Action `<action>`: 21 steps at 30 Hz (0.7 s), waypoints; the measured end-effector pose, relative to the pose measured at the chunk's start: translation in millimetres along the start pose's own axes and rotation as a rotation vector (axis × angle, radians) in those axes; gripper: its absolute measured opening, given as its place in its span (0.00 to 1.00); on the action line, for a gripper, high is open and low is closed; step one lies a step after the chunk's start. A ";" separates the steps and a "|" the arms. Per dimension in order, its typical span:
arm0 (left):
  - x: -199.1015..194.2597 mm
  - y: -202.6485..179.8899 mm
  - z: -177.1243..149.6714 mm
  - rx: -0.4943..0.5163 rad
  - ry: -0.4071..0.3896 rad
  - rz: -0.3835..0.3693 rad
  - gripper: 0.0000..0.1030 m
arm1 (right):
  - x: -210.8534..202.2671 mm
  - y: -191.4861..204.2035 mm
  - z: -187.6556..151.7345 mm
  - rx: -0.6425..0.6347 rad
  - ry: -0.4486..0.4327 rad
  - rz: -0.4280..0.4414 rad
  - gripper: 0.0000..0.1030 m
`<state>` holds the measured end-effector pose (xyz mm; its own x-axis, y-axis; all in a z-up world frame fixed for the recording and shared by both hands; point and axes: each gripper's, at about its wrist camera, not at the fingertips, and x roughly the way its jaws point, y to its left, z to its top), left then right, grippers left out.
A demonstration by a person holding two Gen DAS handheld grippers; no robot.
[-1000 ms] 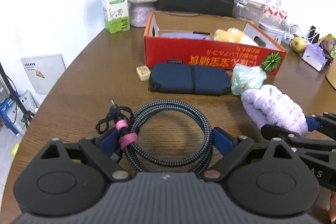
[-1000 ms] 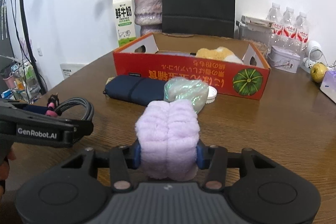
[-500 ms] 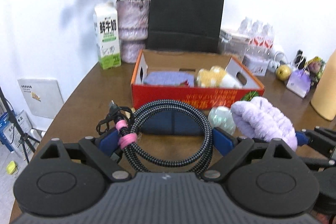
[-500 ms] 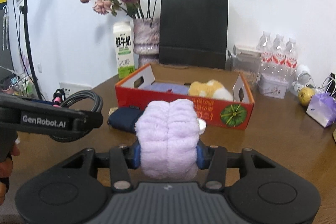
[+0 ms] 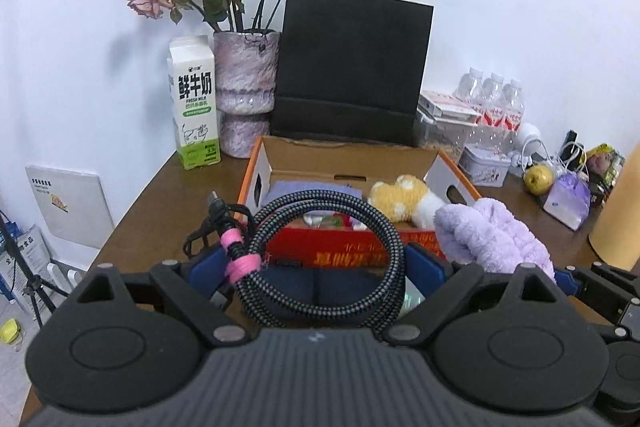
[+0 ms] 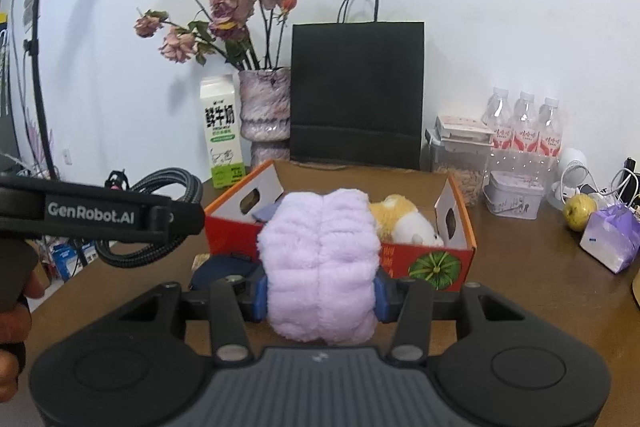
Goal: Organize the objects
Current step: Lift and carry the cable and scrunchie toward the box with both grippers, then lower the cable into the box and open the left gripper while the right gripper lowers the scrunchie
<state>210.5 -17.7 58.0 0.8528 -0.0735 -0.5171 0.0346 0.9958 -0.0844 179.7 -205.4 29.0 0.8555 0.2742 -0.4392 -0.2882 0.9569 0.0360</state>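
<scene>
My left gripper (image 5: 316, 267) is shut on a coiled black braided cable (image 5: 384, 227) with pink ties, held in the air in front of the red cardboard box (image 5: 352, 255). The cable also shows in the right wrist view (image 6: 168, 187). My right gripper (image 6: 318, 291) is shut on a fluffy lilac cloth (image 6: 320, 267), held above the table before the box (image 6: 432, 263). The cloth also shows at the right in the left wrist view (image 5: 492, 239). The box holds a yellow plush toy (image 6: 404, 219) and a purple item (image 5: 312, 189).
A navy pouch (image 6: 220, 271) lies on the brown table (image 6: 520, 267) before the box. Behind the box stand a milk carton (image 5: 196, 107), a vase of dried roses (image 5: 246, 83) and a black paper bag (image 5: 352, 67). Water bottles (image 6: 524, 131), a tin, an apple (image 6: 580, 213) and a lilac pack stand at the right.
Both grippers have risen from the table with their loads, the cable and the lilac cloth. The view now looks into the box from higher up.
</scene>
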 end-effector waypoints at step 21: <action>99.7 -10.4 54.3 -0.065 -0.042 0.026 0.92 | 106.3 -15.9 49.8 0.020 -0.003 -0.005 0.45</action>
<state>323.4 -32.4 53.6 0.8743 -0.0435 -0.4834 -0.0210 0.9917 -0.1272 296.7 -186.7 26.4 0.8583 0.2697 -0.4366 -0.2752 0.9600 0.0521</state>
